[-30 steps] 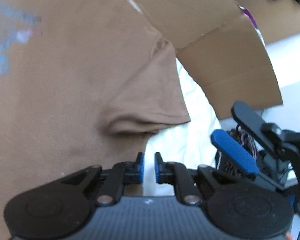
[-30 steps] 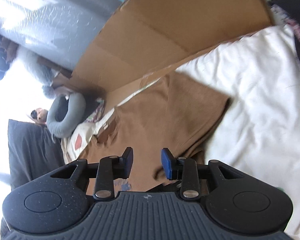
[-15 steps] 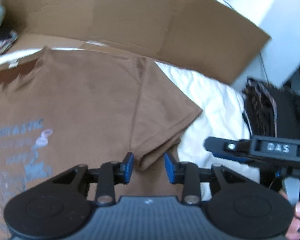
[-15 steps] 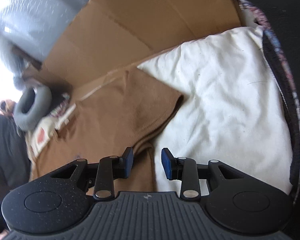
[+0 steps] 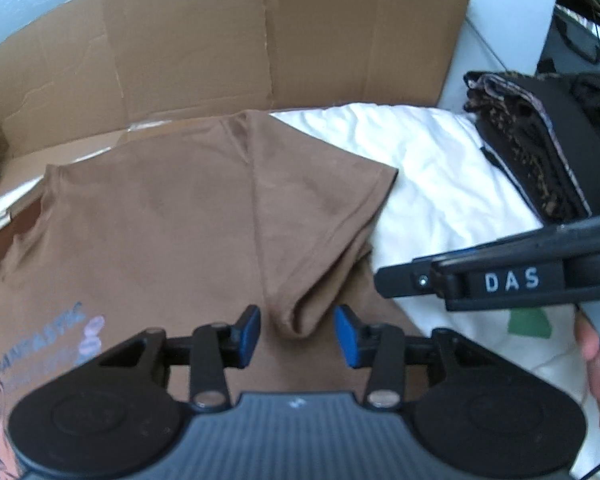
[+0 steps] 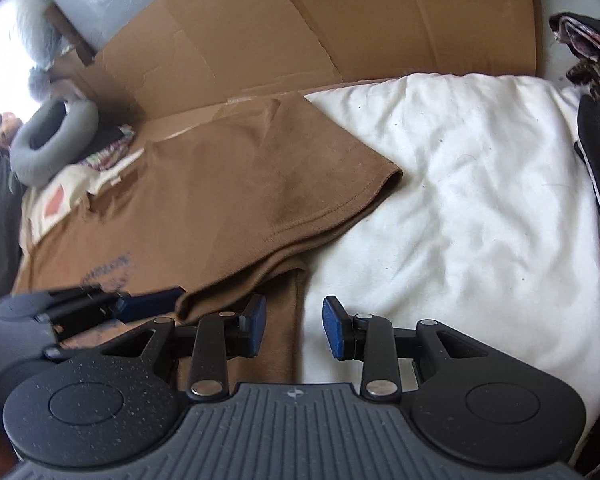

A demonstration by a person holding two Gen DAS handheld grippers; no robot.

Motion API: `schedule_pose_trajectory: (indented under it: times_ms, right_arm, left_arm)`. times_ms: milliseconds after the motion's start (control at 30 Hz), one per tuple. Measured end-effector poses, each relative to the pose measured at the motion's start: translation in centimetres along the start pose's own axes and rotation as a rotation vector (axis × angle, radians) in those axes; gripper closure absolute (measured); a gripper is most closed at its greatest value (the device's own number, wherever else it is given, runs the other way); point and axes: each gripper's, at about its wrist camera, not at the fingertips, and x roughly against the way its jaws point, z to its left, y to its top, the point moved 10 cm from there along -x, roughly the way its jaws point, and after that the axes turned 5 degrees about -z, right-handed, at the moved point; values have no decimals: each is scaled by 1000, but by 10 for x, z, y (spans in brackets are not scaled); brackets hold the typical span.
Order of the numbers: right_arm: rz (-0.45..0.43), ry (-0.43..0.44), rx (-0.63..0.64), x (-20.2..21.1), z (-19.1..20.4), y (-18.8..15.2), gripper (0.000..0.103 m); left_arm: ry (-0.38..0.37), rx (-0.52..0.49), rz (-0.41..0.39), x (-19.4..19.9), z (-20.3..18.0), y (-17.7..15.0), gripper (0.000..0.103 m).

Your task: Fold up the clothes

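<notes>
Between the blue pads of our left gripper (image 5: 296, 335), which stand apart and hold nothing, sits the bunched tip of the brown T-shirt's sleeve (image 5: 320, 216). Our right gripper (image 6: 294, 326) is likewise spread and empty, straddling the shirt's side edge where it meets the white bedding (image 6: 460, 200). The brown T-shirt (image 5: 152, 216) lies spread, print up, partly on the bedding and partly on flattened cardboard (image 5: 260, 36). We judge it light, soft and limp: it should sag and crease wherever it is unsupported, so the stitched sleeve hem or the shoulder seam looks the surest hold. The chest print reads "FANTASTIC"; below that we cannot read it. The right gripper's body, seen from the left, is marked "DAS".
</notes>
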Motion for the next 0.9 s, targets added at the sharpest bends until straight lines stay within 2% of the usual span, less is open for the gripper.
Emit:
schedule_pose_trajectory:
  times_ms: [233, 400, 467, 500, 700, 900]
  right_arm:
    - [-15, -18, 90, -12, 4, -1, 70]
    - [-25, -33, 156, -21, 5, -2, 68]
    - [-28, -18, 145, -21, 3, -3, 69]
    - [-29, -9, 137, -21, 1, -3, 70]
    - [-27, 17, 112, -22, -6, -2, 78]
    - [-30, 15, 104, -23, -7, -2, 79]
  left_arm:
    - [-35, -26, -26, 7, -2, 8, 72]
    - [-45, -59, -19, 7, -4, 8, 72]
    - [-53, -88, -24, 11, -7, 7, 64]
    - [-52, -107, -24, 11, -9, 6, 63]
    - [-24, -186, 5, 1, -11, -3, 63]
    - [-20, -176, -14, -3, -6, 3, 68]
